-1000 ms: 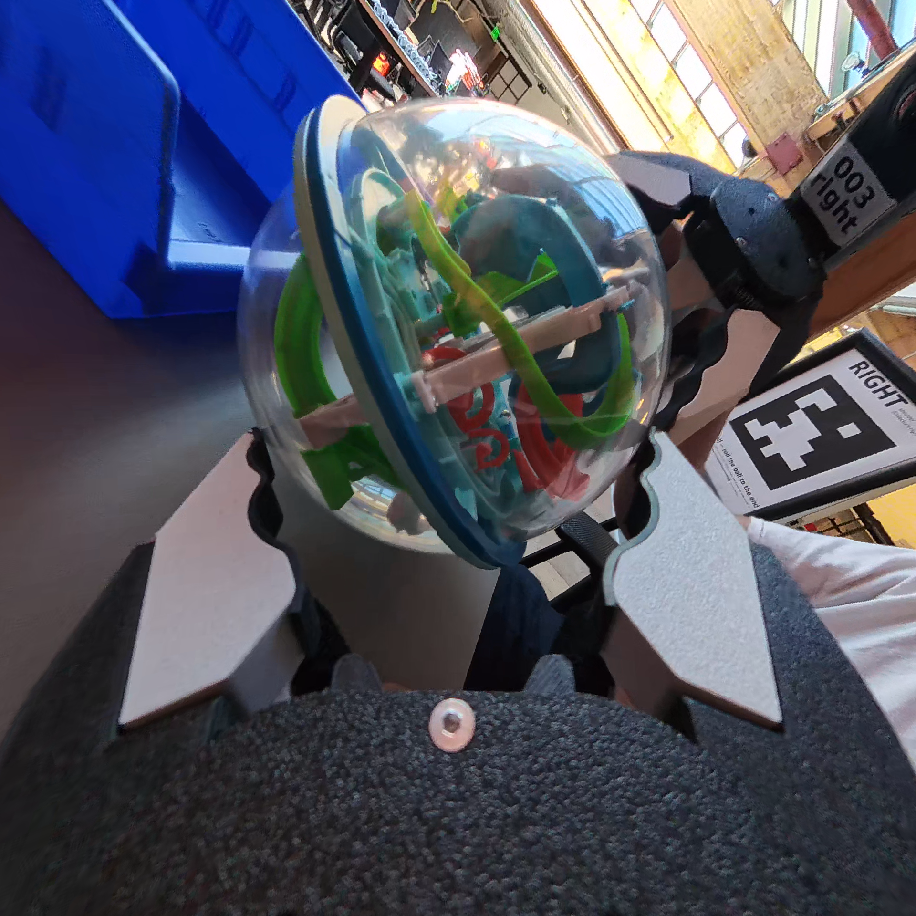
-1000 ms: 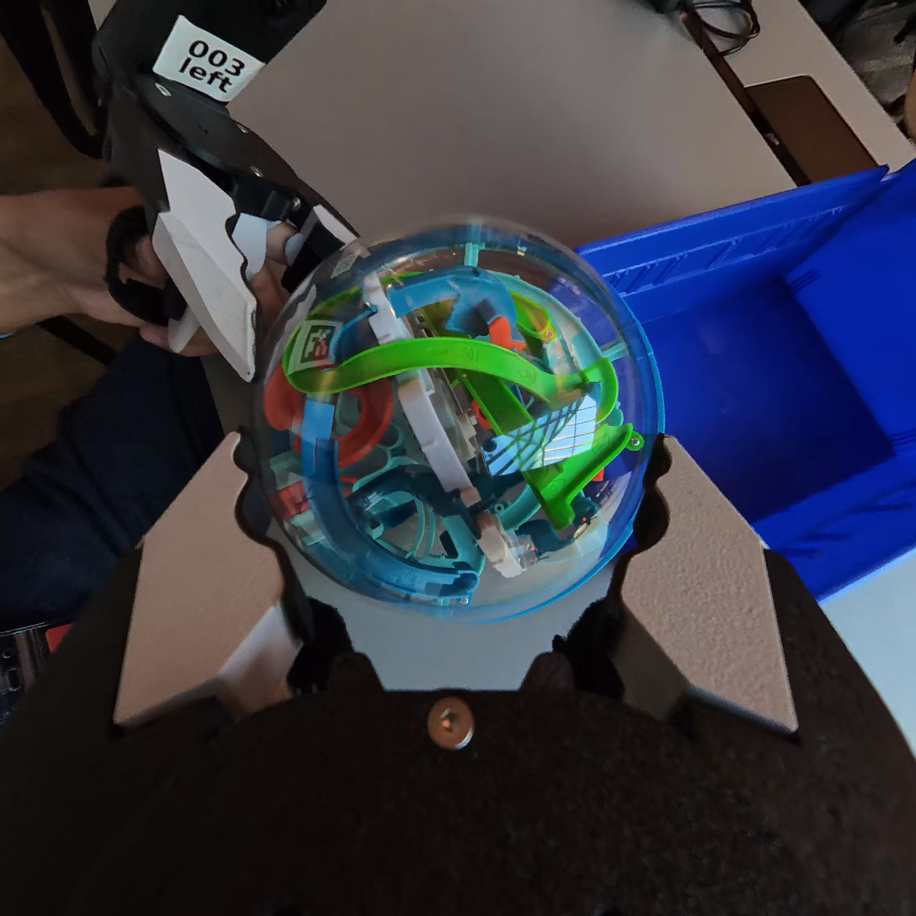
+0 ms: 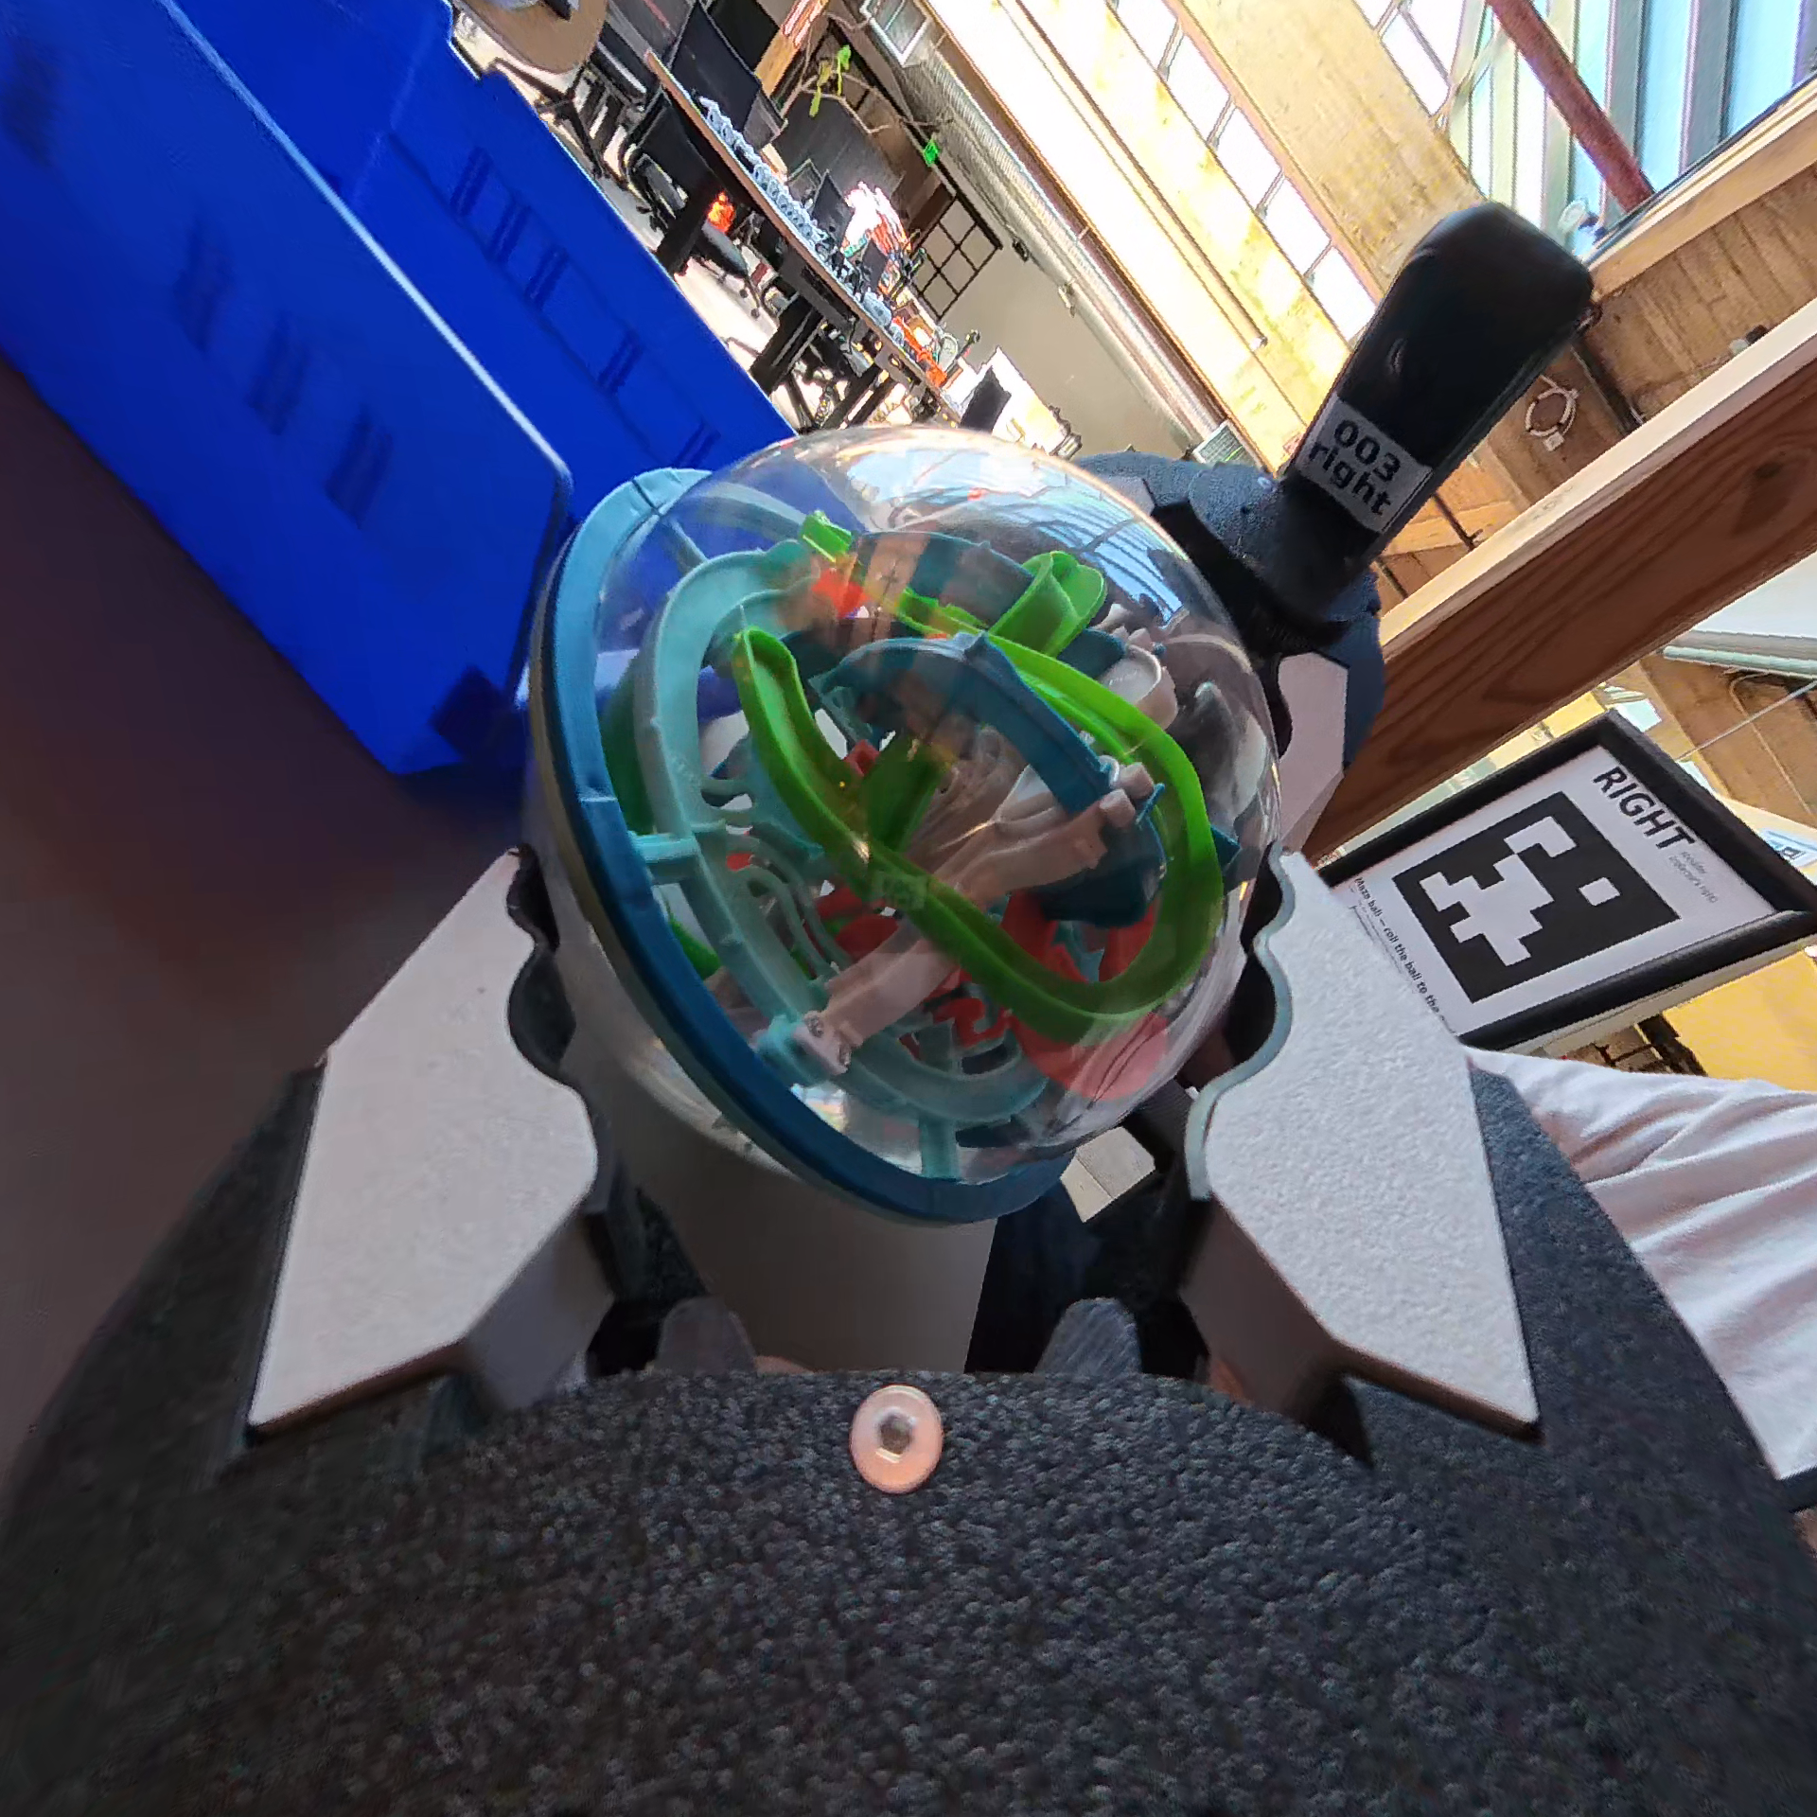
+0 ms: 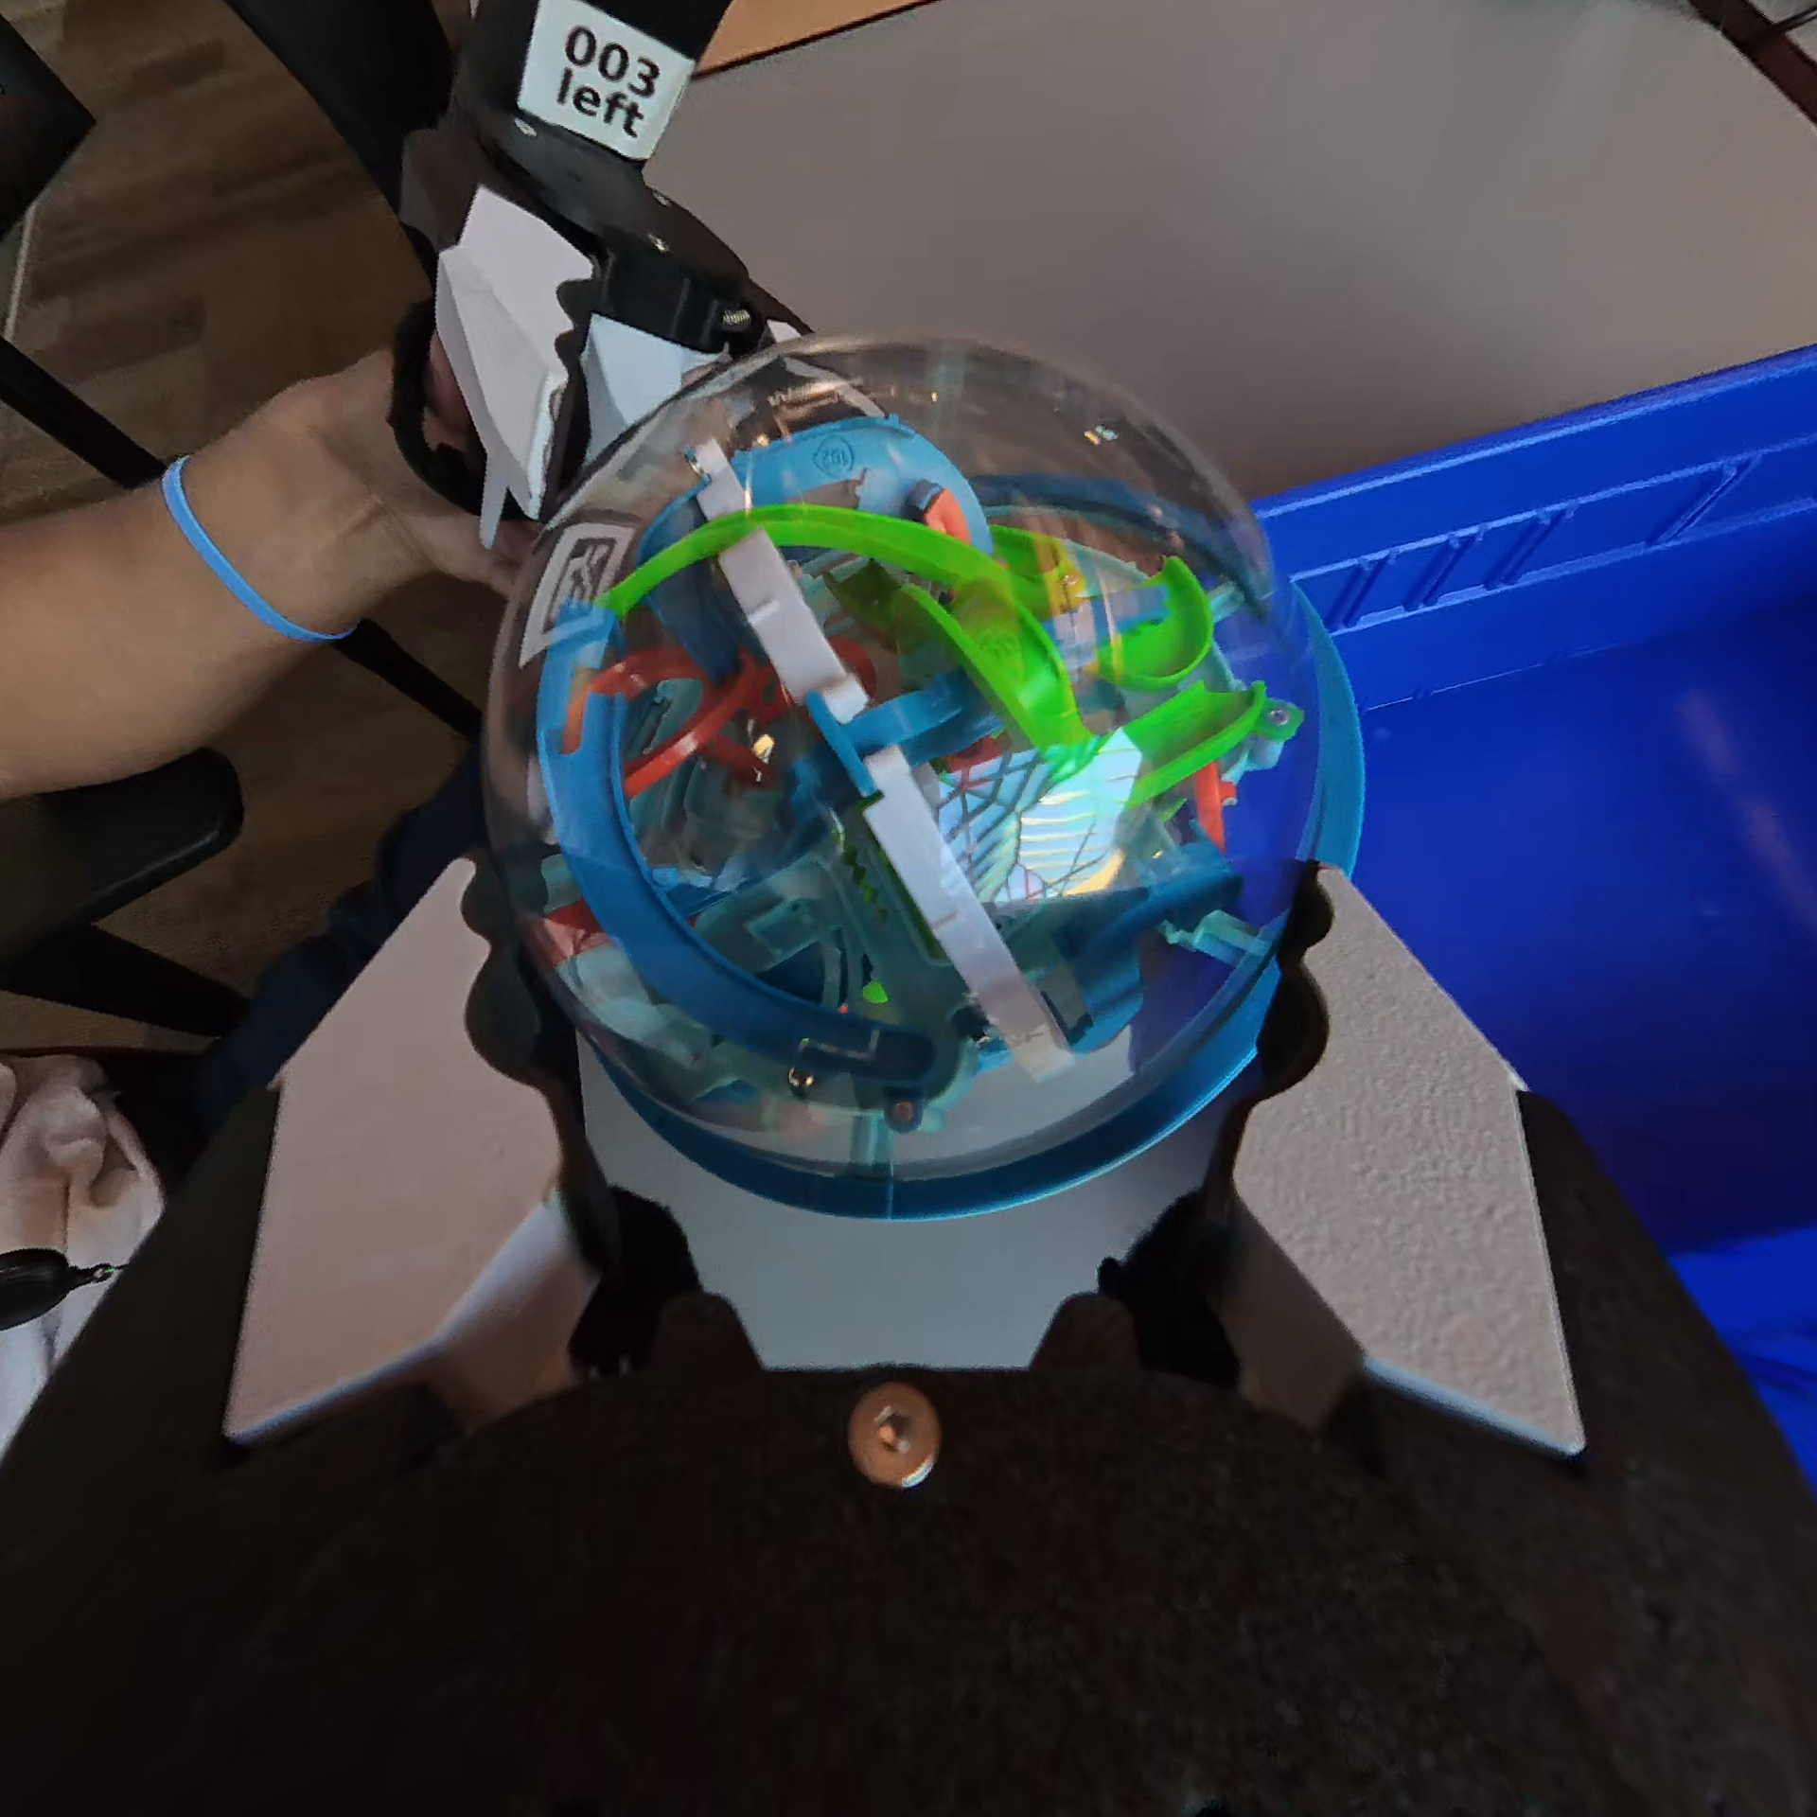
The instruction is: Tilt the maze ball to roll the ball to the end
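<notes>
Maze ball (image 3: 905,816) rotated since before | equator band (image 4: 983,1195) now lower

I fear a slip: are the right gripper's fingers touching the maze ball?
Touching. The right wrist view shows both fingers of the right gripper pressed against the maze ball at opposite sides.

The left gripper (image 3: 900,944) and the right gripper (image 4: 900,944) are both spread wide, pads pressed against one ball (image 4: 914,767). A bare hand (image 4: 324,492) holds the left one's handle.
</notes>
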Action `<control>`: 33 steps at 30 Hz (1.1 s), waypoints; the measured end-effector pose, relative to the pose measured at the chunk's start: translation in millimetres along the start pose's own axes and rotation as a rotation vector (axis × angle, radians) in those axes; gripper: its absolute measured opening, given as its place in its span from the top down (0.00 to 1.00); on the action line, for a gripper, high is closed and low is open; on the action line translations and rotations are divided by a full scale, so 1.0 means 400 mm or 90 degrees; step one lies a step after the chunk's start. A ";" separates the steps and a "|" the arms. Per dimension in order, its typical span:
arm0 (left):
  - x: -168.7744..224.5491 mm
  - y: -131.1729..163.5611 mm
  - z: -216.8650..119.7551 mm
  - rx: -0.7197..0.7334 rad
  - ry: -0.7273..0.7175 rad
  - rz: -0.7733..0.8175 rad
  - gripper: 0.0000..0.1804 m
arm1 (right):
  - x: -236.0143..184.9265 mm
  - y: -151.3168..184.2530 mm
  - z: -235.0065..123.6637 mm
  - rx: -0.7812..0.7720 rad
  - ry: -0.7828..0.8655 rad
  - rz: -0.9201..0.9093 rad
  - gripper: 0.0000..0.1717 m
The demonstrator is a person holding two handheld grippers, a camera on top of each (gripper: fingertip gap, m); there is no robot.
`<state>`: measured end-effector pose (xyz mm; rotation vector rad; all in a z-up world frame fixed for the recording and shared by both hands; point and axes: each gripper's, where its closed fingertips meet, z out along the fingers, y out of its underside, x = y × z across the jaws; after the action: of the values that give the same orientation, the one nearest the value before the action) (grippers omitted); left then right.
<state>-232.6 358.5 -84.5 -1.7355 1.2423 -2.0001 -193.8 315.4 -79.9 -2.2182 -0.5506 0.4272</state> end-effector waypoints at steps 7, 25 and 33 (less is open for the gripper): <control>-0.007 -0.004 -0.011 0.013 0.010 -0.032 0.25 | 0.000 -0.009 0.010 -0.023 -0.014 0.027 0.13; -0.018 -0.007 -0.026 0.021 0.022 -0.076 0.26 | 0.000 -0.021 0.022 -0.055 -0.022 0.054 0.13; -0.024 -0.008 -0.033 0.029 0.036 -0.098 0.26 | -0.001 -0.027 0.029 -0.078 -0.021 0.071 0.14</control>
<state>-240.6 372.5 -88.4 -1.8141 1.1001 -2.1596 -202.2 328.7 -78.9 -2.3712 -0.4828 0.5014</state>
